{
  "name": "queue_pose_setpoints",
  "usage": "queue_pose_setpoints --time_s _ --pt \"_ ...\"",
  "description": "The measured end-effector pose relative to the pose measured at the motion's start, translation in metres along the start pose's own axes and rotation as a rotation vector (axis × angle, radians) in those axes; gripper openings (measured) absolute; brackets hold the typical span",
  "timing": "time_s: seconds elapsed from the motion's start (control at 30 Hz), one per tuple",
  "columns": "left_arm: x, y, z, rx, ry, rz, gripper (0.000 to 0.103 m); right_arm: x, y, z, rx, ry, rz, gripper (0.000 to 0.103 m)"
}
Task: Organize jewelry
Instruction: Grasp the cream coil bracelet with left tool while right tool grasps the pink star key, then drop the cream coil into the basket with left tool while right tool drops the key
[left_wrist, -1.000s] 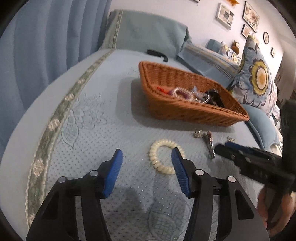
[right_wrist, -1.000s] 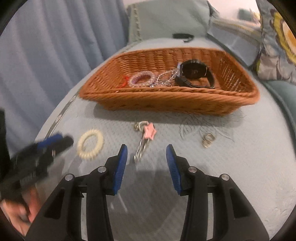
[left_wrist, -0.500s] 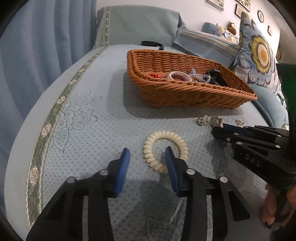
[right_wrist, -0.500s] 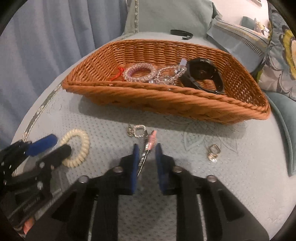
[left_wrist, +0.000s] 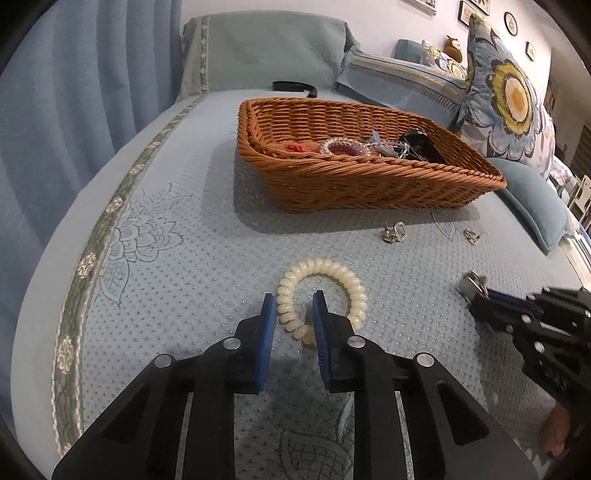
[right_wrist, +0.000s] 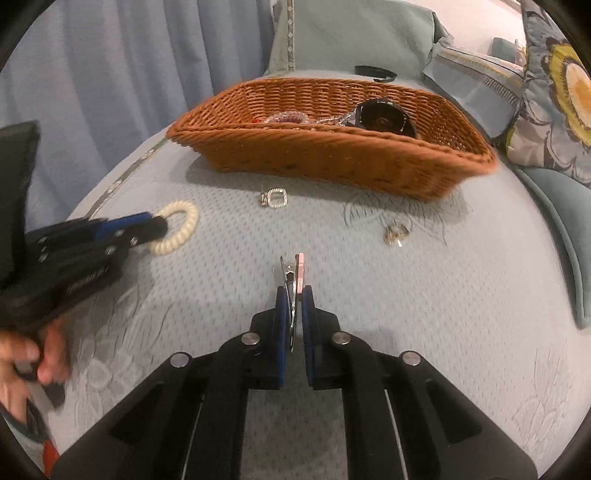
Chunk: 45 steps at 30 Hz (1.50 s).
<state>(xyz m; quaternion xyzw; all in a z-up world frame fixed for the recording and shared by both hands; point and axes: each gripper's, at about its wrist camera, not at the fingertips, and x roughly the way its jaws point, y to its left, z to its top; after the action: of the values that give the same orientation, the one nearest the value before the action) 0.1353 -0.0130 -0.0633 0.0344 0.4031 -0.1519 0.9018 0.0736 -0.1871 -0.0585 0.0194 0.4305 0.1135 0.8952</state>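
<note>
**A:** Where's your jewelry sitting? Start with what you're holding.

**B:** Your right gripper (right_wrist: 294, 295) is clamped on the hair clip (right_wrist: 294, 275), a metal one with a pink piece on it. It stands edge-up between the blue pads, its tip poking out past them, just above the bedspread (right_wrist: 443, 314). Your left gripper (left_wrist: 294, 308) is down at the cream coil bracelet (left_wrist: 322, 291): one side of the coil runs between the two fingers, jaws narrowed around it. I honestly can't tell if the pads are squeezing it yet or just straddling it. The bracelet lies flat on the cover.

**A:** And the loose bits?

**B:** A silver square earring (right_wrist: 274, 197) lies beyond the clip, near the front wall of the wicker basket (right_wrist: 332, 158). A small ring-like piece (right_wrist: 396, 233) sits off to the right of it, well apart from both grippers.

**A:** What's in the basket?

**B:** A black watch (right_wrist: 384, 118) toward the right side, a pinkish bead bracelet (left_wrist: 341, 146) and something red (left_wrist: 295, 147) beside it, plus a clear chain tangled in between. The basket sits mid-bed, with a flowered pillow (left_wrist: 513, 92) to its right and a blue curtain (left_wrist: 74, 92) along the left.
</note>
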Motion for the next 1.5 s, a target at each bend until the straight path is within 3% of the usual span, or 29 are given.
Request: queue_pose_setpoints --time_s 0.23,0.37,0.7,0.83,1.07,1.23,1.4,1.5 --pt "-0.004 0.002 -0.002 -0.042 -0.011 -0.007 0.009 -0.001 -0.008 0.006 0.037 -0.015 0.044 0.006" --pt "-0.015 0.008 -0.001 -0.102 -0.054 -0.061 0.008 -0.009 -0.006 0.007 0.037 -0.046 0.056 0.006" --pt "-0.044 0.001 0.008 -0.110 -0.174 -0.072 0.008 -0.033 -0.008 0.016 0.032 -0.141 0.060 0.006" --pt "-0.054 -0.005 0.020 -0.095 -0.208 -0.072 0.008 -0.049 -0.014 0.034 0.035 -0.198 0.043 0.006" --pt "-0.067 -0.019 0.071 -0.047 -0.286 -0.074 0.008 -0.059 -0.041 0.092 0.039 -0.255 -0.013 0.006" --pt "-0.046 -0.023 0.108 -0.054 -0.306 -0.062 0.008 -0.035 -0.084 0.140 0.094 -0.216 -0.045 0.006" --pt "-0.002 -0.023 0.133 -0.065 -0.261 -0.049 0.008 0.014 -0.124 0.169 0.152 -0.119 -0.037 0.006" --pt "0.023 -0.024 0.138 -0.059 -0.222 -0.035 0.008 0.038 -0.127 0.175 0.126 -0.071 -0.053 0.006"
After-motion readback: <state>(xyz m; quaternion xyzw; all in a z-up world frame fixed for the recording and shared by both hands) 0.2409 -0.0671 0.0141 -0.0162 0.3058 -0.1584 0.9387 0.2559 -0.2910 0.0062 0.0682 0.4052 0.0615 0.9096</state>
